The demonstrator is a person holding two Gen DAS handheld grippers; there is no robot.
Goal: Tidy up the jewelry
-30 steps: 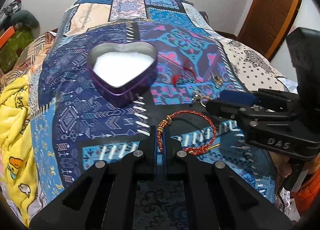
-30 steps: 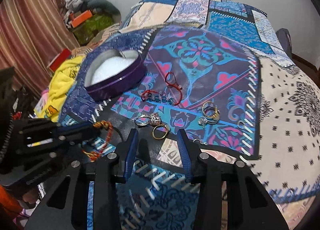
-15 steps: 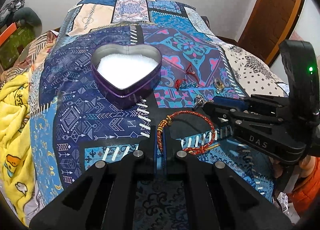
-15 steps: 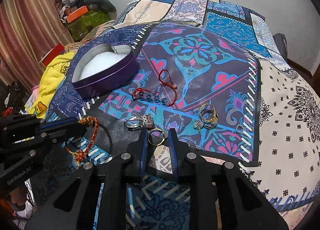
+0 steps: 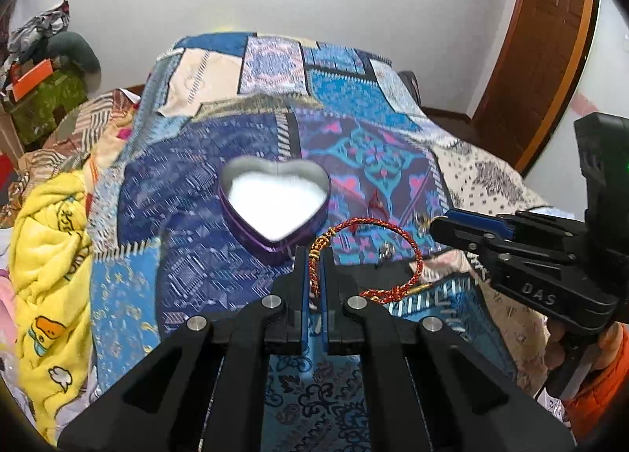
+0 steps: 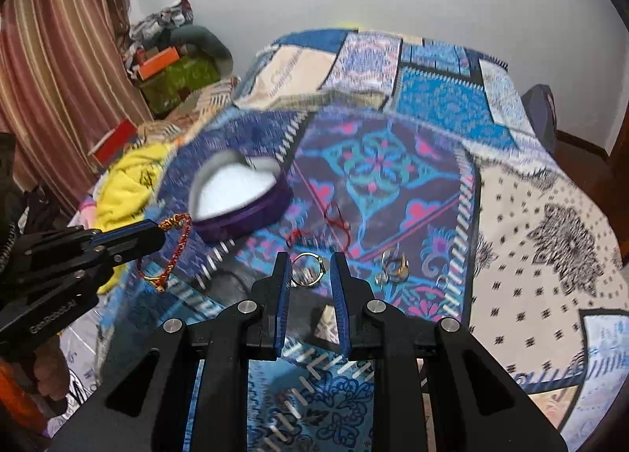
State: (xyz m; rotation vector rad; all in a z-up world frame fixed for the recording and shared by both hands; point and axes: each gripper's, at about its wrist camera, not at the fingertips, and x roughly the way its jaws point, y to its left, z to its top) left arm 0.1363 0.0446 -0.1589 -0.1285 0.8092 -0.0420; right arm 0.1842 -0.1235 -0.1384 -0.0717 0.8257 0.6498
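My left gripper (image 5: 313, 251) is shut on a red and gold braided bracelet (image 5: 409, 243) and holds it above the bedspread, just in front of the purple heart-shaped tin (image 5: 275, 204) with its white lining. My right gripper (image 6: 311, 259) holds a gold ring (image 6: 308, 269) between its pads, lifted off the bed. The tin (image 6: 236, 196) lies to its upper left. The left gripper (image 6: 157, 231) with the bracelet (image 6: 177, 251) shows at the left of the right wrist view. The right gripper (image 5: 440, 226) shows at the right of the left wrist view.
A red cord bracelet with beads (image 6: 334, 224) and a cluster of rings (image 6: 393, 267) lie on the patterned bedspread (image 6: 530, 216). A yellow blanket (image 5: 47, 235) lies at the left bed edge. A wooden door (image 5: 550, 39) stands at the right.
Both grippers have risen off the bed. The right gripper closed on the gold ring and lifted it. The left gripper carried the bracelet up towards the tin.
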